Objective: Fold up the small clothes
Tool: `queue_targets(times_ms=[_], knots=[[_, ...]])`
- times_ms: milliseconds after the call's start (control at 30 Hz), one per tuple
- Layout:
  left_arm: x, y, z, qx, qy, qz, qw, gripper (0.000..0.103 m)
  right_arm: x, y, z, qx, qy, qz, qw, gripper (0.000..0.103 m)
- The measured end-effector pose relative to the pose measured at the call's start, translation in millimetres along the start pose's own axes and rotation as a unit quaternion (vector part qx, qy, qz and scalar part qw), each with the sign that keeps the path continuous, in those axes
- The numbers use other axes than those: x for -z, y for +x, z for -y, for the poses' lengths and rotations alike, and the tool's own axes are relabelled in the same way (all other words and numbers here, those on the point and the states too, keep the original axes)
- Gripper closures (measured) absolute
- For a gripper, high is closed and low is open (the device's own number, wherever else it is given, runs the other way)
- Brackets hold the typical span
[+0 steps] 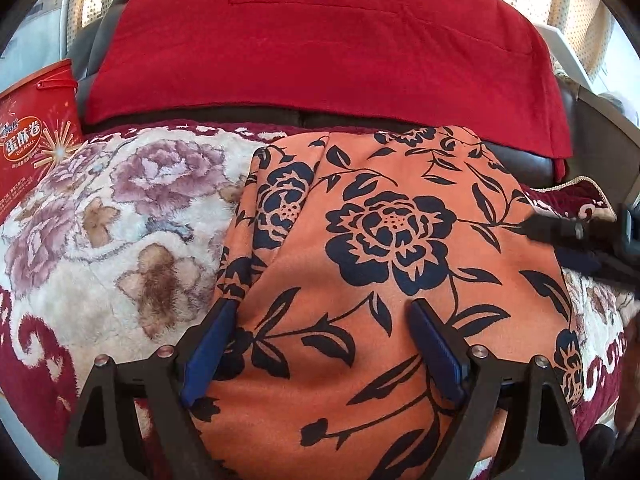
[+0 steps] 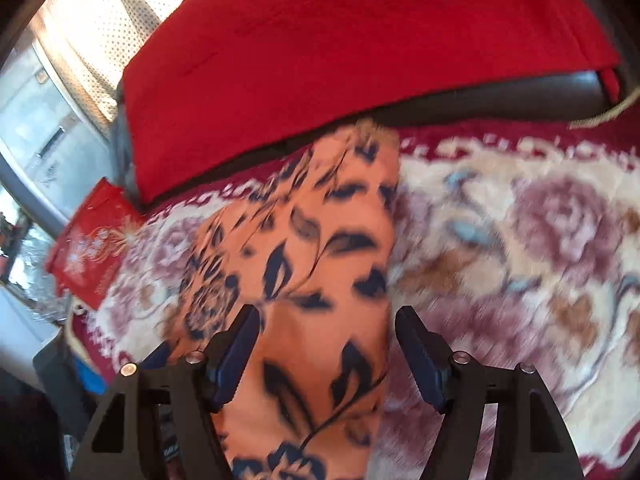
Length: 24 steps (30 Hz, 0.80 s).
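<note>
An orange garment with dark blue flowers [image 1: 380, 240] lies folded on a floral plush blanket [image 1: 120, 220]. My left gripper [image 1: 322, 312] is open and hovers just over the garment's near part, its blue pads [image 1: 208, 348] apart with the cloth showing between them. In the right wrist view, which is blurred, the same garment [image 2: 304, 280] runs away from me as a long strip. My right gripper [image 2: 326, 320] is open over the garment's right edge. The right gripper's black tip shows at the right of the left wrist view [image 1: 560, 232], at the garment's right edge.
A red cloth [image 1: 320, 40] covers the dark sofa back [image 2: 520, 96] behind the garment. A red egg-roll box [image 1: 32, 132] stands at the blanket's left end, also seen in the right wrist view [image 2: 92, 248]. Curtains [image 2: 100, 32] hang behind.
</note>
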<state>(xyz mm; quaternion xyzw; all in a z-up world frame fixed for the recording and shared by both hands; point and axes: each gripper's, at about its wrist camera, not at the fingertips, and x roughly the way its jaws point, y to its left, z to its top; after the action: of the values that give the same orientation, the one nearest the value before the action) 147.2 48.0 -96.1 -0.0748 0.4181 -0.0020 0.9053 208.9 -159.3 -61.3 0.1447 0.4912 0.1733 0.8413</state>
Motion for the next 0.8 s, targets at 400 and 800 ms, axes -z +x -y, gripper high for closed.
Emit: queue_targets(times_ms=[400, 800], knots=[[1.5, -1.4, -0.4, -0.002, 0.001, 0.003, 1.0, 0.014, 21.9, 4.1, -11.6, 0.066, -0.038, -0.026, 0.997, 0.032], [-5.3, -12.7, -18.8, 0.023, -0.054, 0.018, 0.9981, 0.014, 31.4, -8.4, -34.3, 0.107, -0.11, -0.007, 0.988, 0.055]])
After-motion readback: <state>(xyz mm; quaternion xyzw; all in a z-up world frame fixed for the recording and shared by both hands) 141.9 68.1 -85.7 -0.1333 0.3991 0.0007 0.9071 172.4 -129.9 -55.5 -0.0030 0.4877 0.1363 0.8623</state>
